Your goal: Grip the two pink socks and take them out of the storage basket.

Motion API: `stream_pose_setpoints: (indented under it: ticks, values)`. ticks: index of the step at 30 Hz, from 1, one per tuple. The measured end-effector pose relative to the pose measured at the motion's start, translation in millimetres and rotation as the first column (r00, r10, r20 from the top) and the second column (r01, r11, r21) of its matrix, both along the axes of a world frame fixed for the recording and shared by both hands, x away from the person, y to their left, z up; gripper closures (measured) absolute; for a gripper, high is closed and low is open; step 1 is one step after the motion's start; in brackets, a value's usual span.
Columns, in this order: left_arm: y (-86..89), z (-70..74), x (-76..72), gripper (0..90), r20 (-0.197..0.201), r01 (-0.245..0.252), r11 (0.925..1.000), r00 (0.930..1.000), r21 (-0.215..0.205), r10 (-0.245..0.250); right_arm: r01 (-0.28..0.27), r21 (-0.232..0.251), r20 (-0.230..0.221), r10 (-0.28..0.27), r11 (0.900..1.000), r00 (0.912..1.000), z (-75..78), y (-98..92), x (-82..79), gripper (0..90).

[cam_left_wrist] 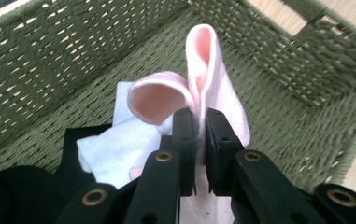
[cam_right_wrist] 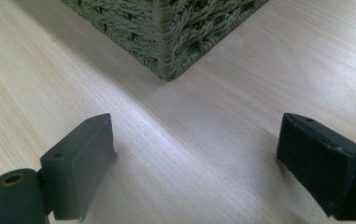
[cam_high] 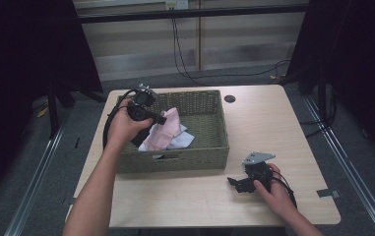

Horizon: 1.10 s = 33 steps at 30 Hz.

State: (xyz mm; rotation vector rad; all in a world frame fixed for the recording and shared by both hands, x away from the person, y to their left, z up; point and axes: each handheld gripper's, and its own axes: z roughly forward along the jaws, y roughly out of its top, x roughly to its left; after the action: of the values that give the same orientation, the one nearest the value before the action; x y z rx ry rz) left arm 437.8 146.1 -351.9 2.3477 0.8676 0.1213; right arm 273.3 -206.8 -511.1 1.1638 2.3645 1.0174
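— Now, left tool (cam_left_wrist: pixel 200 140): how set?
— Clamped on the pink cloth (cam_left_wrist: pixel 213 70), jaws nearly together, fabric pinched between the pads. Held over the green woven basket (cam_high: pixel 202 155), near its left end.
— And the cloth itself?
— Folded into two soft loops just beyond the jaw tips, hanging from the grip inside the basket. Below and to the left of the tool, a white cloth (cam_left_wrist: pixel 115 149); nearer still, something black (cam_left_wrist: pixel 21 191) on the basket floor.
— Right tool (cam_right_wrist: pixel 194 163)?
— Spread wide, nothing between the jaws, low over the bare worktop (cam_right_wrist: pixel 189 140). Straight ahead of it, a corner of the basket, well apart from the jaw tips.
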Motion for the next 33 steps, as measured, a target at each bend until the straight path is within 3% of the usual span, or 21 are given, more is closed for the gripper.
stream_pose_setpoints:
  ticks: [9,20,21,24,27,30,33]
  values:
    - [5.9,-28.6,8.1,82.8,-0.030,-0.036,0.9993,0.9989,0.010,0.036,0.000,0.000,0.000,0.000,1.000,1.0000,0.0,0.0,0.0,10.4]
    - [7.8,-37.0,6.9,81.1,-0.046,-0.042,0.9990,0.9980,0.013,0.043,0.000,0.000,0.000,0.000,1.000,1.0000,0.0,0.0,0.0,10.5]
    - [7.7,-37.4,6.7,79.9,-0.043,-0.034,0.9990,0.9984,0.027,0.035,0.000,0.000,0.000,0.000,1.000,1.0000,0.0,0.0,0.0,10.4]
    - [6.4,-37.4,5.4,78.0,-0.046,-0.045,0.9989,0.9979,0.011,0.046,0.000,0.000,0.000,0.000,1.000,1.0000,0.0,0.0,0.0,10.4]
    - [6.1,-37.6,4.9,78.1,-0.052,-0.029,0.9990,0.9982,0.035,0.030,0.000,0.000,0.000,0.000,1.000,1.0000,0.0,0.0,0.0,10.4]
    - [6.8,-38.5,5.5,83.7,-0.066,-0.008,0.9986,0.9978,0.052,0.012,0.000,0.000,0.000,0.000,1.000,1.0000,0.0,0.0,0.0,10.4]
    - [7.5,-39.0,4.1,82.7,-0.074,-0.024,0.9990,0.9969,0.038,0.027,0.000,0.000,0.000,0.000,1.000,1.0000,0.0,0.0,0.0,10.4]
